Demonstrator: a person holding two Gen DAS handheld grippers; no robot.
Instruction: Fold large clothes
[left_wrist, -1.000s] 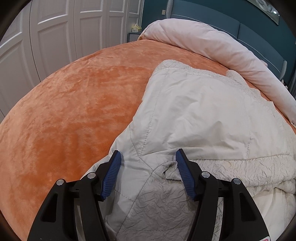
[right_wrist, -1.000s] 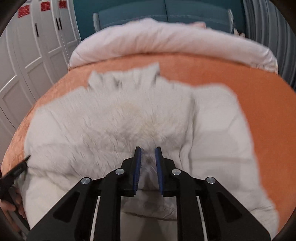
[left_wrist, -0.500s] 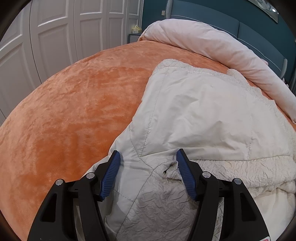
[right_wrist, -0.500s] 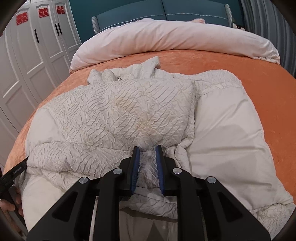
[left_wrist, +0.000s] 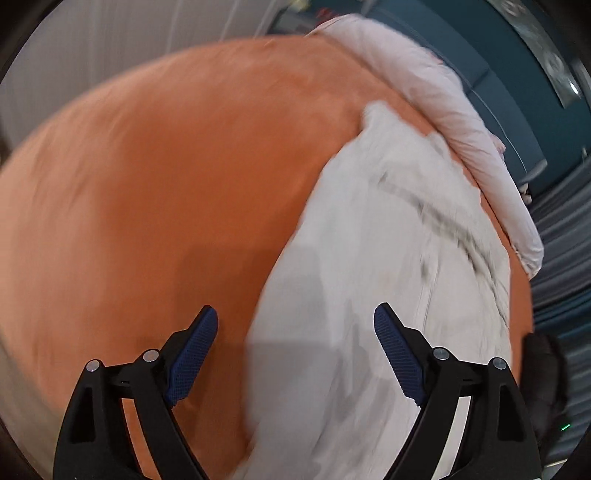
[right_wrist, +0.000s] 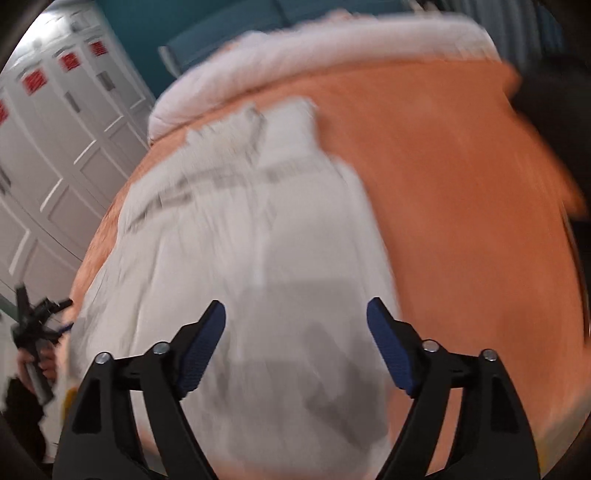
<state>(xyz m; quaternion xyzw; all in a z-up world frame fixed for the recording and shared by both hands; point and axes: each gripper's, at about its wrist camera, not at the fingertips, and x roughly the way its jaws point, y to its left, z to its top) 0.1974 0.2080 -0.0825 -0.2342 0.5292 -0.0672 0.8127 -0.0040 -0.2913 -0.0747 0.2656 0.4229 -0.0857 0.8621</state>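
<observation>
Two hand-held grippers hang over a pale cream quilted padded garment (left_wrist: 388, 258) lying on the orange plush bedspread (left_wrist: 166, 184) of a bed, midway through folding a large piece of clothing. The left hand-held gripper (left_wrist: 295, 325) has its blue-padded jaws spread wide with nothing between them; one jaw sits over bare bedspread, the other over the garment's near edge. The right hand-held gripper (right_wrist: 295, 317) is likewise spread wide and holds nothing, poised above the garment's near end. Neither appears to be touching the cloth, which suggests a fold has just been laid down and both tools are free to take a new hold, though that is a judgement. Both views are smeared by motion blur, so seams and edges cannot be read closely.

The garment forms a long, narrow band running from the grippers toward the rolled pinkish-white duvet (left_wrist: 443, 96) at the head of the bed.

The left view alone shows the broad stretch of open bedspread on the garment's left side and a dark teal headboard (left_wrist: 491, 81) behind the duvet. The right view alone shows white panelled wardrobe doors with red stickers (right_wrist: 55, 122) and, at its left edge, the left tool in the person's hand (right_wrist: 37, 362).
</observation>
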